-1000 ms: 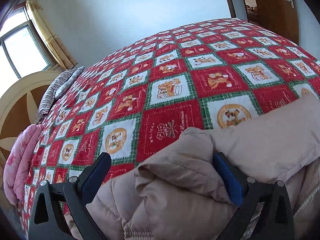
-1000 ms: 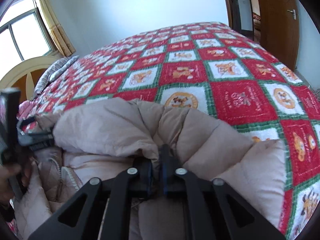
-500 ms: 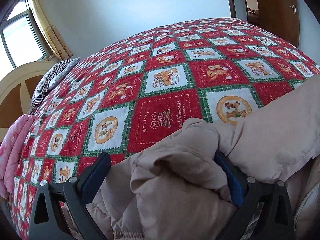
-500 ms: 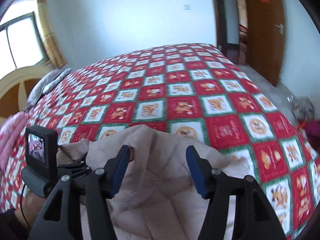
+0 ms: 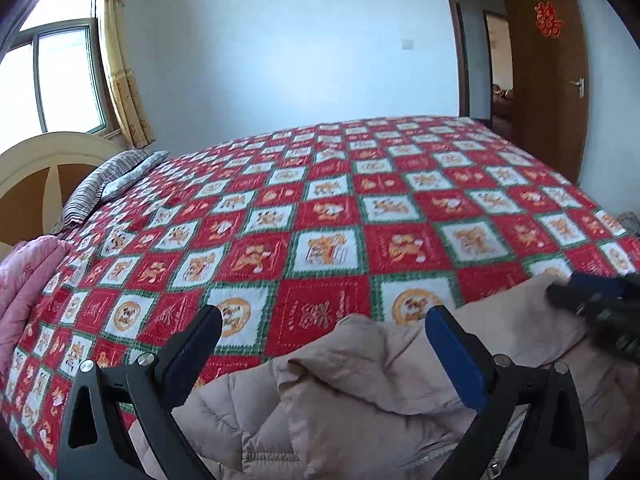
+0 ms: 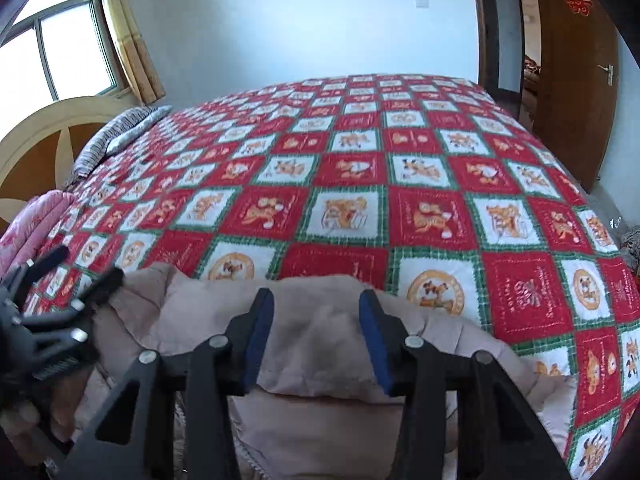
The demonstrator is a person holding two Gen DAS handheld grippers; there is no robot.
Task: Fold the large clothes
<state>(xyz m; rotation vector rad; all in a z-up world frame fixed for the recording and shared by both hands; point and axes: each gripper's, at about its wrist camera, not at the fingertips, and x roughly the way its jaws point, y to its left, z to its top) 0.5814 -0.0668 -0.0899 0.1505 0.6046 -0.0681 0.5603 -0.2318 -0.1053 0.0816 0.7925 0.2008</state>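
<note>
door sign (image 5: 549, 20): red paper-cut ornament high on the brown door (image 5: 548, 80), above the handle; shaped like a Chinese character, strokes too small to read with certainty.
blanket squares (image 6: 524, 292): red squares on the blanket (image 6: 344, 176) near the door carry white script lettering, too blurred to read.
white squares: animal pictures only, no lettering made out.

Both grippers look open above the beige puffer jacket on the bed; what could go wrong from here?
1. The puffer jacket lies bunched at the quilt's near edge; released, its puffy fold may spring open or slide off.
2. The left gripper and right gripper are close together, so they could collide when re-grasping.
</note>
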